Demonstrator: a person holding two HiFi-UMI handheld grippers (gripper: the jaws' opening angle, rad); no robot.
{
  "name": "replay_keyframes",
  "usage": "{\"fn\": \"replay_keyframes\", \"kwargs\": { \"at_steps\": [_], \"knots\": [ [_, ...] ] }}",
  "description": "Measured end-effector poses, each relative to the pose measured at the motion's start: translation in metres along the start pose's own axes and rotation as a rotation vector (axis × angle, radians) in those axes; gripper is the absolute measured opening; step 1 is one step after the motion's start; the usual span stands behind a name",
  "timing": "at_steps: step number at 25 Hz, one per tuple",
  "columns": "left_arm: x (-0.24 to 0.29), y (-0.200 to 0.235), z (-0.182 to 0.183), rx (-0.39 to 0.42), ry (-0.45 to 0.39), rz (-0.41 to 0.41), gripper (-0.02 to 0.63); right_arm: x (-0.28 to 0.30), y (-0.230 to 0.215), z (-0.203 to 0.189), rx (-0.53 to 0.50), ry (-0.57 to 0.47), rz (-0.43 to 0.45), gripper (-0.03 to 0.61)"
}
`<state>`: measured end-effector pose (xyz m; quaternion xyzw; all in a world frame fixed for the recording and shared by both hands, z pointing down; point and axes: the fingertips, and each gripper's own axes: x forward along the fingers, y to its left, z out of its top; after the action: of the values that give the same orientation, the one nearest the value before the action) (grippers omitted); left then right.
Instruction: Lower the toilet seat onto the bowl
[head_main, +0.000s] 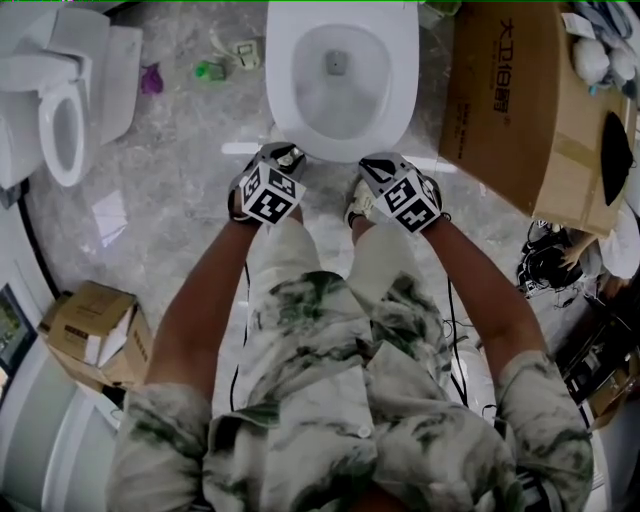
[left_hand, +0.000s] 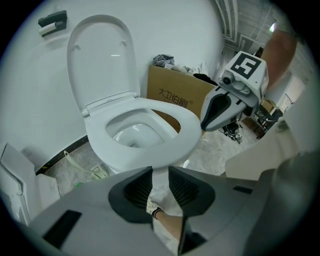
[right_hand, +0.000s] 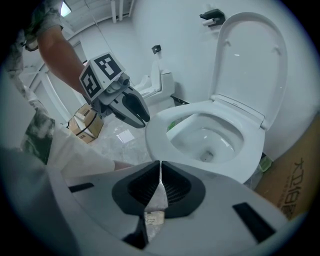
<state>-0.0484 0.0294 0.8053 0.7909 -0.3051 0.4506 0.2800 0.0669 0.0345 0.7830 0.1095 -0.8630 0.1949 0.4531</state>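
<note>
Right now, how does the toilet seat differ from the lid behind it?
The toilet seat lies down flat over the bowl, while the lid stands upright against the wall. The toilet seat is a ring with an open middle; the lid is one solid panel. Both are white, with rounded outlines, and they join at the back of the bowl.

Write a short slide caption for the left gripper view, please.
Left gripper, jaws apart and empty, faces a toilet seat resting on its bowl, lid raised.
</note>
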Motion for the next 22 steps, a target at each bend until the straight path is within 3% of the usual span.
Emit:
{"fn": "replay_keyframes", "kwargs": {
  "at_steps": [22],
  "knots": [
    [0.09, 0.005, -0.056, -0.063, 0.072, -0.024, 0.117, 0.091, -0.012, -0.065, 0.006, 0.057, 0.068, 0.034]
  ]
}}
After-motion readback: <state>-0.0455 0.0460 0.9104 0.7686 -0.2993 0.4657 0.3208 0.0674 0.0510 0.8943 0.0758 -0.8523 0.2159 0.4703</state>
